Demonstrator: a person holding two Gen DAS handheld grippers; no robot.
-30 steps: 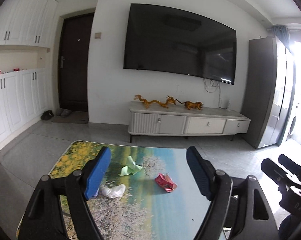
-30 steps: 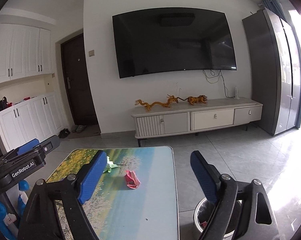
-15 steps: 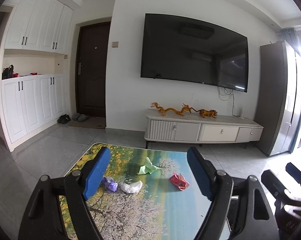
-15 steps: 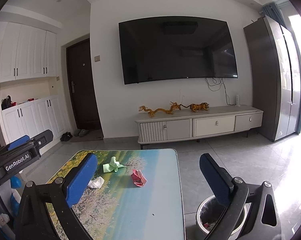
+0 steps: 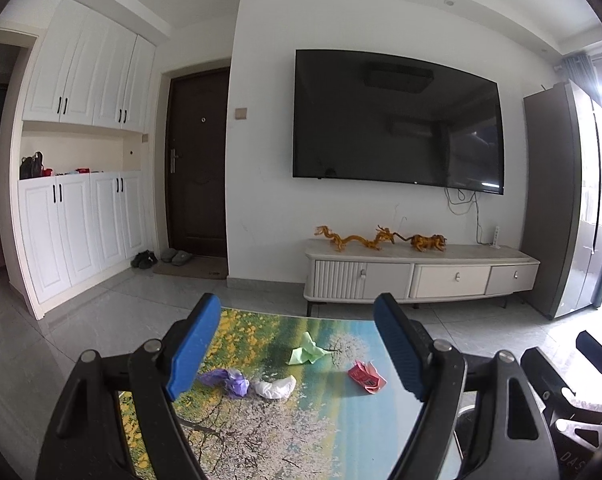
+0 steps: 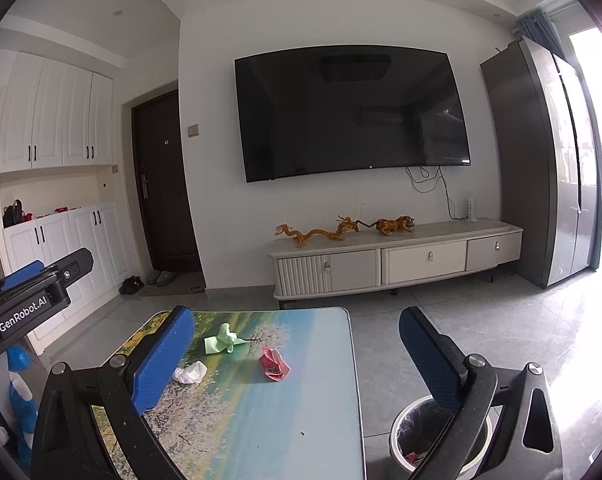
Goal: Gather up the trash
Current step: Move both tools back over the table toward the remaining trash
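On the landscape-print table (image 5: 333, 424) lie a green paper scrap (image 5: 307, 351), a red wrapper (image 5: 365, 376), a white crumpled tissue (image 5: 275, 387) and a purple scrap (image 5: 227, 380). My left gripper (image 5: 299, 308) hovers over the table's near end, open, with nothing between its blue pads. My right gripper (image 6: 297, 316) is open wide and empty, to the right of the left gripper (image 6: 41, 284). In the right wrist view the green scrap (image 6: 221, 340), red wrapper (image 6: 274, 364) and tissue (image 6: 190, 373) lie ahead. A lined trash bin (image 6: 415, 436) stands on the floor by the table's right edge.
A white TV cabinet (image 5: 421, 276) with golden figurines stands against the far wall under a large TV (image 5: 397, 124). A grey fridge (image 6: 541, 160) is at the right, white cupboards (image 5: 81, 232) at the left, shoes (image 5: 143, 259) by the dark door.
The right jaws have spread wider. The left view has pulled back and swung, bringing the purple scrap into sight. The bin shows more fully in the right view.
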